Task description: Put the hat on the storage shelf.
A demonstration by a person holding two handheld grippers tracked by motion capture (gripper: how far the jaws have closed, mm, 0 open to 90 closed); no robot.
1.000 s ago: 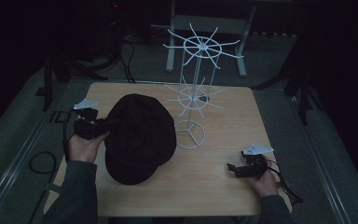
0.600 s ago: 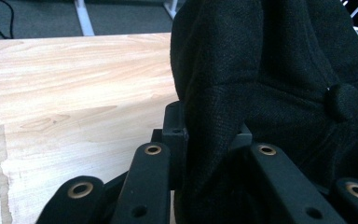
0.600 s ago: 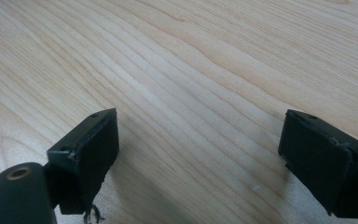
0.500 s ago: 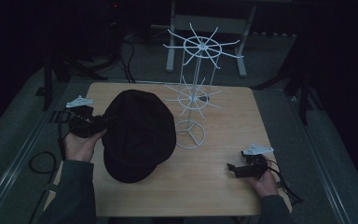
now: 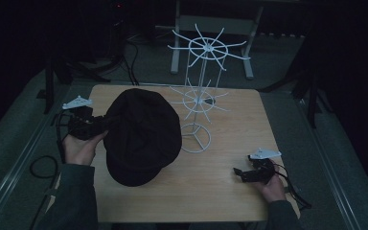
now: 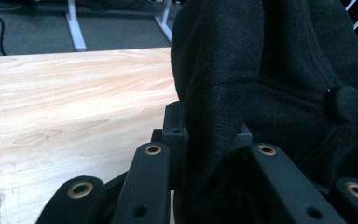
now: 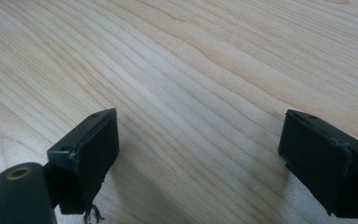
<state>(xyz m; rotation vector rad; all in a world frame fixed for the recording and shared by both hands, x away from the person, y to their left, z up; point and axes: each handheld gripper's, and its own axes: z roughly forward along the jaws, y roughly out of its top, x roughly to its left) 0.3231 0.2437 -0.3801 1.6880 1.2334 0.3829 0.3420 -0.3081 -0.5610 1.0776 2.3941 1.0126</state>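
Observation:
A black cap (image 5: 143,134) hangs tilted over the left half of the wooden table (image 5: 230,196), its lower edge near the table top. My left gripper (image 5: 99,125) is shut on the cap's left rim, held by the hand at the table's left edge. In the left gripper view the black cloth (image 6: 270,88) is pinched between the two jaws, with the cap's top button (image 6: 342,103) at the right. My right gripper (image 5: 239,173) rests low on the table at the front right, open. In the right gripper view its fingertips (image 7: 93,144) stand wide apart over bare wood.
A white wire rack (image 5: 201,96) with two tiers of spokes stands on a ring base at the table's middle back, just right of the cap. A cable (image 5: 40,165) loops on the floor at the left. Metal stand legs (image 5: 249,67) are behind the table.
My left hand has shifted a little to the left and up with the cap, which has lifted and tilted slightly. The right hand has stayed put.

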